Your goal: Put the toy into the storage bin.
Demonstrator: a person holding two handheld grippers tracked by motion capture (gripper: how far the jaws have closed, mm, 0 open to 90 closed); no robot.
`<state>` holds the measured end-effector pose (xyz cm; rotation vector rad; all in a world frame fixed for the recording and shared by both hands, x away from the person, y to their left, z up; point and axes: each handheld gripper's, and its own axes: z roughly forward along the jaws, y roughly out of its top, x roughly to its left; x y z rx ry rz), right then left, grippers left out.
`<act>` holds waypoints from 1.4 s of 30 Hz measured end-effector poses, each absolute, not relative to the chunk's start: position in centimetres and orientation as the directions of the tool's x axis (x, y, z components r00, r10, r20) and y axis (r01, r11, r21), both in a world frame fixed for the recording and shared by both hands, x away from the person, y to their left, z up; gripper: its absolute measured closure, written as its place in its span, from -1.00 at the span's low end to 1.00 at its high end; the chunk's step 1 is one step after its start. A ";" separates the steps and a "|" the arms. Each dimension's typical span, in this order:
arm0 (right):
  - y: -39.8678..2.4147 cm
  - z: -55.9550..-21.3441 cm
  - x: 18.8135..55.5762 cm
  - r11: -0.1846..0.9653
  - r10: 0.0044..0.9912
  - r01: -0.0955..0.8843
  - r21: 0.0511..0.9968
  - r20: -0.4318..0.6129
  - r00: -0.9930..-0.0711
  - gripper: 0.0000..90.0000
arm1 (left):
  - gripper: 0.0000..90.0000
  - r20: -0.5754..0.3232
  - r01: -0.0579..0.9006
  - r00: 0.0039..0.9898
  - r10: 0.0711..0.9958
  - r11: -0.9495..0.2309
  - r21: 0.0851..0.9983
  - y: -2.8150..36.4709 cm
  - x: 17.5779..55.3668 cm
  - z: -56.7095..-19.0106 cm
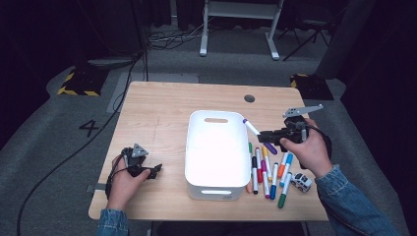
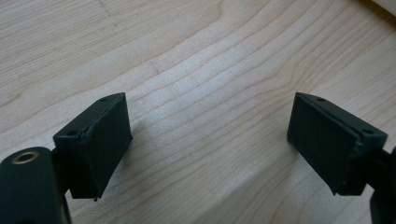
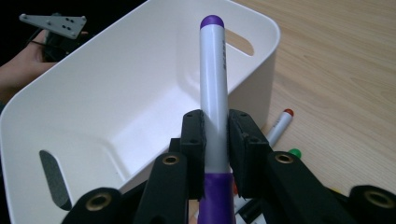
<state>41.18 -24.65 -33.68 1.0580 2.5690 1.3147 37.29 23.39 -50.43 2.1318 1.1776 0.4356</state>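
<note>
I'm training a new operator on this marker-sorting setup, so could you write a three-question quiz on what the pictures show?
1. True or false: the right gripper is clamped on the white marker with purple cap.
2. Where is the left gripper? A) inside the white plastic bin B) low over the pale wooden table, to the left of the bin C) over the loose coloured markers
3. Fill in: the small toy car sits to the ___ of the loose markers in the high view.

Key: 1 true; 2 B; 3 right.
</note>
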 end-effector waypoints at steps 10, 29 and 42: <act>-22.4 -33.1 39.9 0.428 0.546 0.520 0.739 0.247 -0.801 0.70 | -1.00 -0.027 0.647 0.533 0.846 -0.387 0.657 22.5 37.7 -50.5; -18.8 -33.2 38.1 0.462 0.441 0.478 0.747 0.274 -0.855 0.70 | -1.00 -0.026 0.645 0.532 0.846 -0.385 0.660 22.5 37.7 -50.6; -17.0 -34.0 37.1 0.482 0.386 0.468 0.740 0.301 -0.872 0.70 | -1.00 -0.026 0.645 0.531 0.847 -0.384 0.660 22.4 37.7 -50.6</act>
